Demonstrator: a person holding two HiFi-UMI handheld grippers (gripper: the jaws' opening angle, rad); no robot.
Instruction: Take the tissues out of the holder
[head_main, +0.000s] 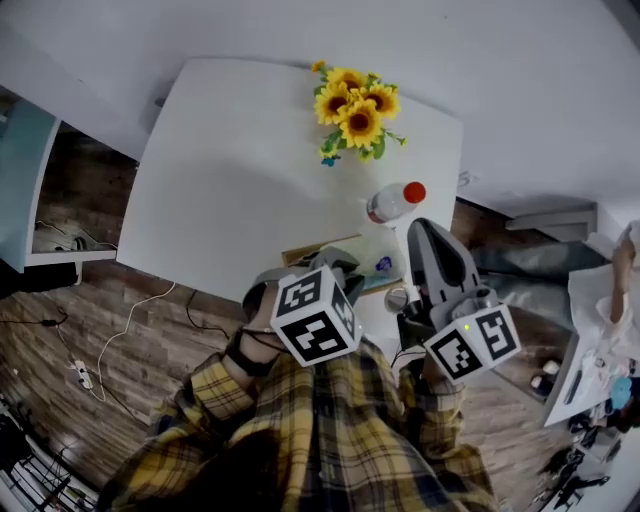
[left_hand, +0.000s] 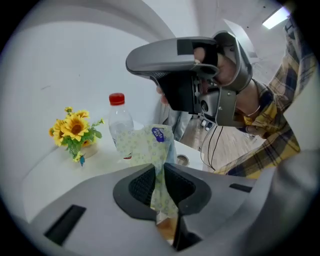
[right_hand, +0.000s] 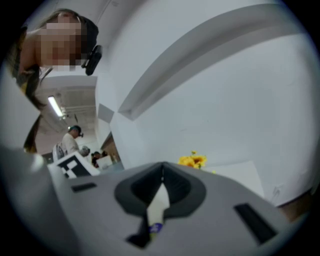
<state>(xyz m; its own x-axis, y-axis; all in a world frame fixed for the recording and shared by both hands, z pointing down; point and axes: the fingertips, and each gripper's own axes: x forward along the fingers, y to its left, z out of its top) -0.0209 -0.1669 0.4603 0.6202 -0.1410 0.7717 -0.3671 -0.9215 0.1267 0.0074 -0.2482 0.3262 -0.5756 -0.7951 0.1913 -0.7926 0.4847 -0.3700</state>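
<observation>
At the table's (head_main: 230, 180) near edge, left claw (left_hand: 159, 174) is clamped on the floral tissue pack (left_hand: 147, 145), with the wooden holder (left_hand: 167, 227) showing right beneath it. Sunflowers (head_main: 355, 110) sit at the far edge, and the red-capped bottle (head_main: 392, 203) is just behind the pack. Right claw (right_hand: 161, 172) is up off the table, closed on a white sheet (right_hand: 159, 202) with a blue mark; can't tell what it is.
</observation>
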